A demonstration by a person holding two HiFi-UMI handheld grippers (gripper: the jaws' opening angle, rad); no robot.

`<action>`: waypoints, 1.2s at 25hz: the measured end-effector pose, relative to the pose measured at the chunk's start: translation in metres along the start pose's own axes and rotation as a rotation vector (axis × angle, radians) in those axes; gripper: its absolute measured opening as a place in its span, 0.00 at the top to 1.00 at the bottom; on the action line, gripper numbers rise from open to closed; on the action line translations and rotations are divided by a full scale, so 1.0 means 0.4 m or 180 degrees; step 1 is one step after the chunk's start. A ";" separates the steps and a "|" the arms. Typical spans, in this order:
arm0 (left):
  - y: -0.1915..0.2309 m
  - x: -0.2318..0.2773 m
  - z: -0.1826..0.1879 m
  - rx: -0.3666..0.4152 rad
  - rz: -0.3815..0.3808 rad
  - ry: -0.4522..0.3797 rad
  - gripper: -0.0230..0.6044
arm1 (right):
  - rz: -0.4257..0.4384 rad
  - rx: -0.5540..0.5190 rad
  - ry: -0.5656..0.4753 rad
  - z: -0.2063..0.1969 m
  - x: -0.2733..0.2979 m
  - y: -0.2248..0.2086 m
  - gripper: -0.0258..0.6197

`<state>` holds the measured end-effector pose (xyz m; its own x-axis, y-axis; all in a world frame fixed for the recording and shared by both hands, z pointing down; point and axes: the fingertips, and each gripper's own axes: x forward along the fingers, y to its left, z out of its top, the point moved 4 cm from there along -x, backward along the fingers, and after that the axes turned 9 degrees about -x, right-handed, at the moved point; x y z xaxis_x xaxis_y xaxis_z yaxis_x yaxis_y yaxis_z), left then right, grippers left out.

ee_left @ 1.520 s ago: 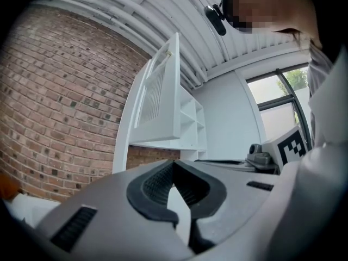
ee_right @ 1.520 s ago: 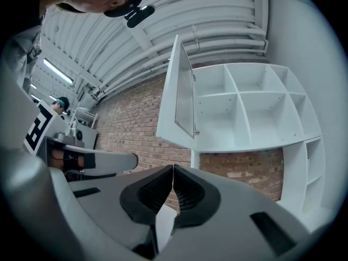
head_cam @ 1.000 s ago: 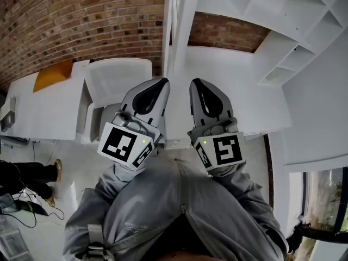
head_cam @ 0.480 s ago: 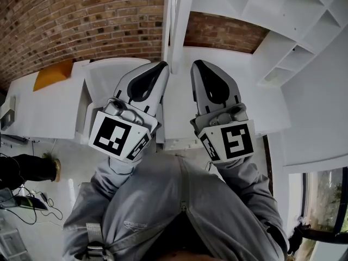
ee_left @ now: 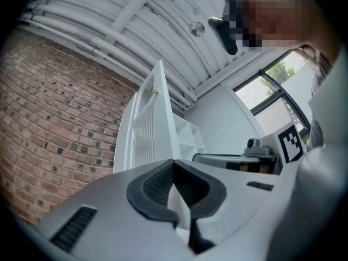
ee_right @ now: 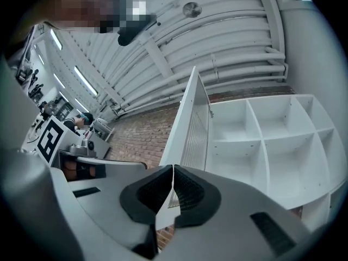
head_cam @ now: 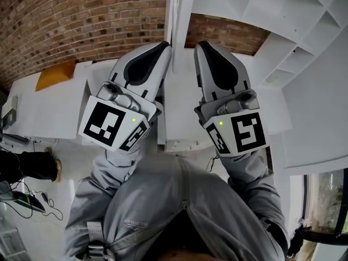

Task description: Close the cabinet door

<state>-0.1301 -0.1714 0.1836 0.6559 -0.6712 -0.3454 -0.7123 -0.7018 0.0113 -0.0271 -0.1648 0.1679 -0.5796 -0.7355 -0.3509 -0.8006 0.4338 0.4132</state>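
The cabinet door (head_cam: 177, 15) stands open and is seen edge-on in the head view, a narrow white strip rising straight ahead. The left gripper (head_cam: 165, 46) and the right gripper (head_cam: 200, 45) are held side by side, pointing forward and up, with the door's edge just beyond their tips and between them. Neither touches it, as far as the head view allows.

In the left gripper view the left gripper (ee_left: 173, 164) has its dark ribbed fingers (ee_left: 154, 185) clenched tip to tip, with nothing held. The door (ee_left: 148, 126) rises beyond them, a little to the left, its slatted face turned towards the brick wall (ee_left: 49, 118).

In the right gripper view the right gripper (ee_right: 173, 169) is likewise clenched, its fingers (ee_right: 190, 192) meeting at the tips on nothing. The door (ee_right: 191, 124) stands directly behind them, well apart. To its right is the open white cabinet (ee_right: 266, 140), divided into square compartments.

In the head view the cabinet (head_cam: 283, 15) fills the upper right and the brick wall (head_cam: 81, 20) the upper left. A white tabletop (head_cam: 38, 107) lies at the left and carries what may be an orange pad (head_cam: 54, 75). Grey sleeves (head_cam: 179, 211) fill the foreground.
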 end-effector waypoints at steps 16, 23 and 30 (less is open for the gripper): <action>0.024 0.016 0.065 0.0121 -0.0018 -0.0165 0.96 | 0.0122 -0.0181 -0.0232 0.091 0.060 0.008 0.76; 0.039 0.018 0.061 0.0111 0.0015 -0.0152 0.95 | 0.0147 -0.0055 -0.0168 0.067 0.096 0.007 0.70; 0.062 0.019 0.053 0.0086 0.0058 -0.0151 0.96 | 0.0123 -0.0043 -0.0070 0.034 0.129 0.015 0.67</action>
<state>-0.1480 -0.1890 0.1615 0.6306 -0.6713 -0.3895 -0.7309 -0.6825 -0.0072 -0.0641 -0.1932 0.1410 -0.6133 -0.7067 -0.3527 -0.7756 0.4545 0.4380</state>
